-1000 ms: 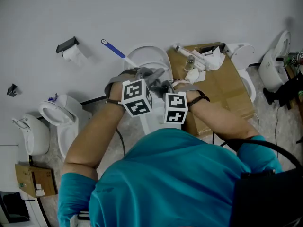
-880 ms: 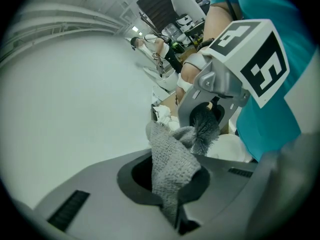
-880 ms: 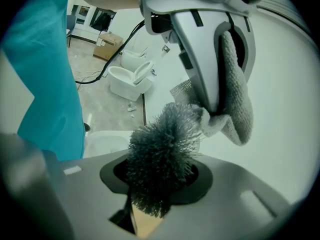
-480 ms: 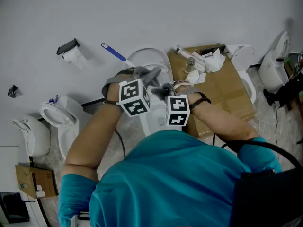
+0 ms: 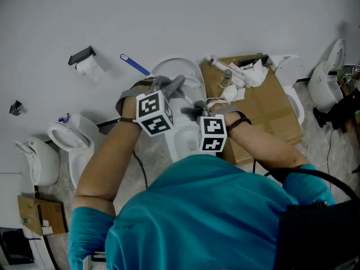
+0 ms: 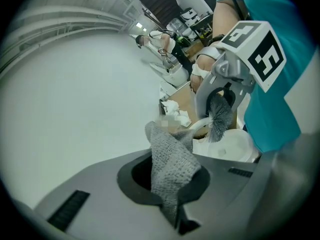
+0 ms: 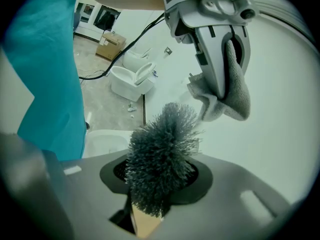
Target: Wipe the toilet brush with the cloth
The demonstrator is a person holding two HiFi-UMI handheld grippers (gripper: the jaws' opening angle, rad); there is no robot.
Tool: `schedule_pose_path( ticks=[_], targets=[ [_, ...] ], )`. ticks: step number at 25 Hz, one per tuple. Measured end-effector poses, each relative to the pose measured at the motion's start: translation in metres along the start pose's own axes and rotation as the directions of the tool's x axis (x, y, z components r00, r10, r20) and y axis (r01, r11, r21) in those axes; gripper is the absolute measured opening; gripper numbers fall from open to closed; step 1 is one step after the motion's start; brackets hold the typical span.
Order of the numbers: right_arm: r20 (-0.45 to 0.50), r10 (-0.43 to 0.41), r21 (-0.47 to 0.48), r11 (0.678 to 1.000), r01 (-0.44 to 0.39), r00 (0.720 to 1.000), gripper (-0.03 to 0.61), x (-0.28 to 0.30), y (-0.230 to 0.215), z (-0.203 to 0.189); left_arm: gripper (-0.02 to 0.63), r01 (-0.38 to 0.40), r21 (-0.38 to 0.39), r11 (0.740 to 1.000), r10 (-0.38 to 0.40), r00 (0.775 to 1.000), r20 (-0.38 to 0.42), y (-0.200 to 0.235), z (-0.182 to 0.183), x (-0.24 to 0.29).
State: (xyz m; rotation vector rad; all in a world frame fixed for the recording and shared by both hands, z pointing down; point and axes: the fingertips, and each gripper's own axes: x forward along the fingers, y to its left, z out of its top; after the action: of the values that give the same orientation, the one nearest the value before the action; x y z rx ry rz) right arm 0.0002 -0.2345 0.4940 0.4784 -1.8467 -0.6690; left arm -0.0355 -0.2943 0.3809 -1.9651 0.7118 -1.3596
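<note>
With the left claw clamping the cloth and the right claw gripping the brush, the person should press the cloth firmly round the bristles.

Both forearms reach forward from teal sleeves, wrists close together. The left gripper, jaws clamped on a grey cloth, sits just beside the right gripper, whose jaws grip a toilet brush near its bristle head. Both grippers angle downward.
</note>
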Motion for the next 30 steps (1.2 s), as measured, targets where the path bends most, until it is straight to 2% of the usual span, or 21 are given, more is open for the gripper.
schedule_pose_path(
  ticks=[10,30],
  targets=[
    [0.026,0.006,0.006,1.0,-0.006,1.0,0.149,-0.001,0.002,-0.001,0.012,-0.023,-0.009,1.0,0.023,1.0,-0.013,0.009,-0.013,-0.006],
    [0.065,-0.034,-0.066,0.997,0.038,0.997,0.147,-0.003,0.004,-0.01,0.012,-0.073,-0.029,0.997,0.071,0.995,-0.065,0.034,-0.05,-0.021]
  ],
)
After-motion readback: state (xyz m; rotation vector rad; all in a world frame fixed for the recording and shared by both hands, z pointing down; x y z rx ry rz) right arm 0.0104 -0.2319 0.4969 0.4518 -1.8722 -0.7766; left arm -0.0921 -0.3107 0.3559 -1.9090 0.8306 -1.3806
